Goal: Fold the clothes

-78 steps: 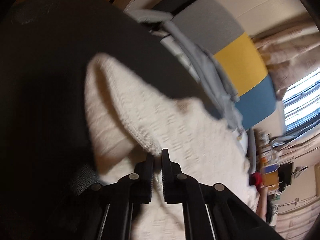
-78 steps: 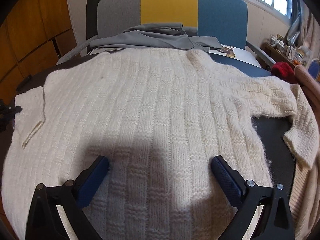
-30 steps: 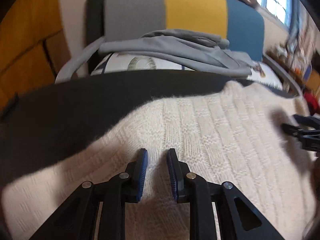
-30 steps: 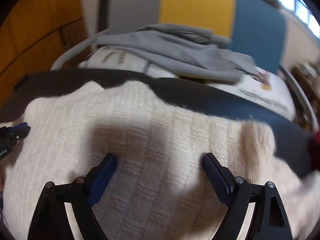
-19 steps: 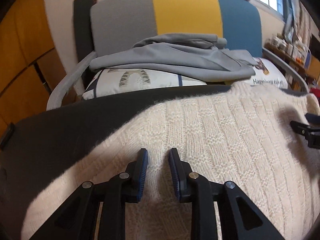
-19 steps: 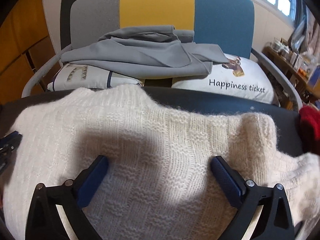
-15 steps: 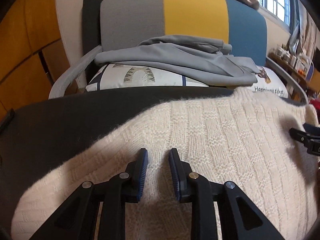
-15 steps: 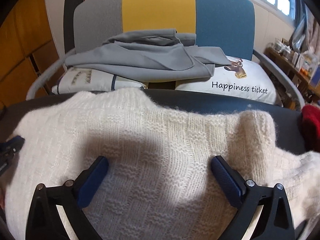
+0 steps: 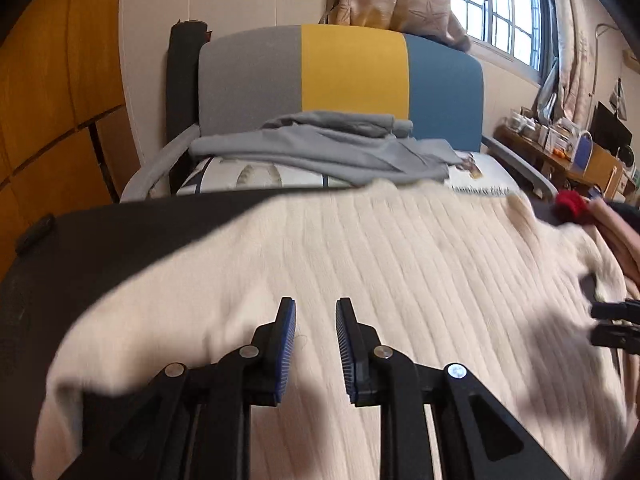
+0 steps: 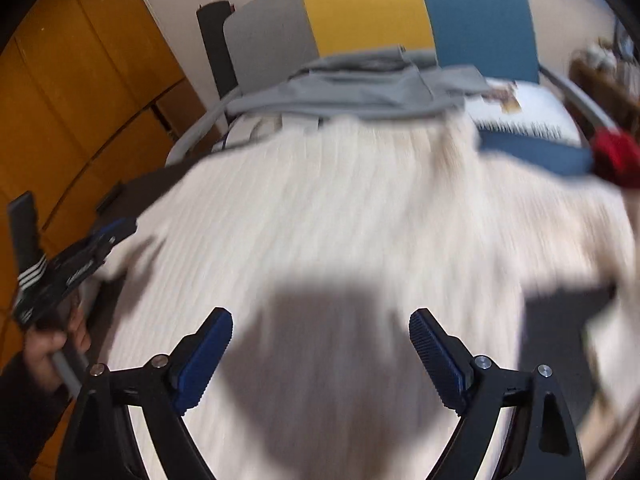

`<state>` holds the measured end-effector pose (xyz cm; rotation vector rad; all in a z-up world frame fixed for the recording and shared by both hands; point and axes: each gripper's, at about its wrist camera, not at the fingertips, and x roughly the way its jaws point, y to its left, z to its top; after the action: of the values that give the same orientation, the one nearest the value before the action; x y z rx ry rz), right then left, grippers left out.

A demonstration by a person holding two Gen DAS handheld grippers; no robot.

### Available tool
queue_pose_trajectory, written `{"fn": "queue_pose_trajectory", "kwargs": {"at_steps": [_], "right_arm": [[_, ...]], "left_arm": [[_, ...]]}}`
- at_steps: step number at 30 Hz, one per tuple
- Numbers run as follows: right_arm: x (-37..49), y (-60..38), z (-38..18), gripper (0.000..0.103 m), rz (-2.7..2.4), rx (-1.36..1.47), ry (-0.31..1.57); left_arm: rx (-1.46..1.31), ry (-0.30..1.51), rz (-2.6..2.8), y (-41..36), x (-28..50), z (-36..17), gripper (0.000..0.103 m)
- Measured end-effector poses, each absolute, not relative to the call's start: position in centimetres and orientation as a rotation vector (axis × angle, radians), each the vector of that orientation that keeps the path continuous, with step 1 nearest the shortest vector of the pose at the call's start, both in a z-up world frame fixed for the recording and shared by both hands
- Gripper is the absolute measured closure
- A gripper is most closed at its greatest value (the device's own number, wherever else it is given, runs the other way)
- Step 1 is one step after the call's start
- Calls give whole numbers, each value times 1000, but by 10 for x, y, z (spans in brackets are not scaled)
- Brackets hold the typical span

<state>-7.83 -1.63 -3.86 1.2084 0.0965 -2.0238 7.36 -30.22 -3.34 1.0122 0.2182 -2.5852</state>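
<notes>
A cream knitted sweater [image 9: 400, 264] lies spread over the dark table [image 9: 100, 240]; it also fills the right wrist view [image 10: 340, 216], blurred by motion. My left gripper [image 9: 315, 308] hovers just above the sweater's near left part, its jaws a small gap apart and empty. My right gripper [image 10: 320, 320] is wide open and empty above the sweater's middle. The left gripper also shows at the left edge of the right wrist view [image 10: 80, 256]. The right gripper's tips show at the right edge of the left wrist view [image 9: 616, 320].
A grey, yellow and blue chair [image 9: 340, 80] stands behind the table with grey clothes [image 9: 328, 148] and a printed cushion [image 9: 476, 184] on its seat. A red item [image 9: 572, 202] lies at the right. Wooden panels [image 10: 80, 100] are at the left, a cluttered desk [image 9: 568, 148] far right.
Both grippers have pulled back and risen, so more of the sweater shows. The left gripper, earlier shut on the sweater's edge, has let go and stands slightly open. The right stays wide open.
</notes>
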Motion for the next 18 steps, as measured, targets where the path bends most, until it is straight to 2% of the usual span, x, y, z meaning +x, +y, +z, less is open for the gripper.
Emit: {"fn": "queue_pose_trajectory", "kwargs": {"at_steps": [5, 8, 11, 18], "right_arm": [[-10, 42, -52, 11, -2020, 1305, 108], [9, 56, -66, 11, -2065, 1341, 195], [28, 63, -74, 11, -2129, 1294, 358], [49, 77, -80, 6, -2193, 1178, 347]], "left_arm": [[1075, 234, -2555, -275, 127, -53, 83], [1177, 236, -2491, -267, 150, -77, 82], [1110, 139, -2495, -257, 174, -88, 78], [1056, 232, -2446, -252, 187, -83, 79]]}}
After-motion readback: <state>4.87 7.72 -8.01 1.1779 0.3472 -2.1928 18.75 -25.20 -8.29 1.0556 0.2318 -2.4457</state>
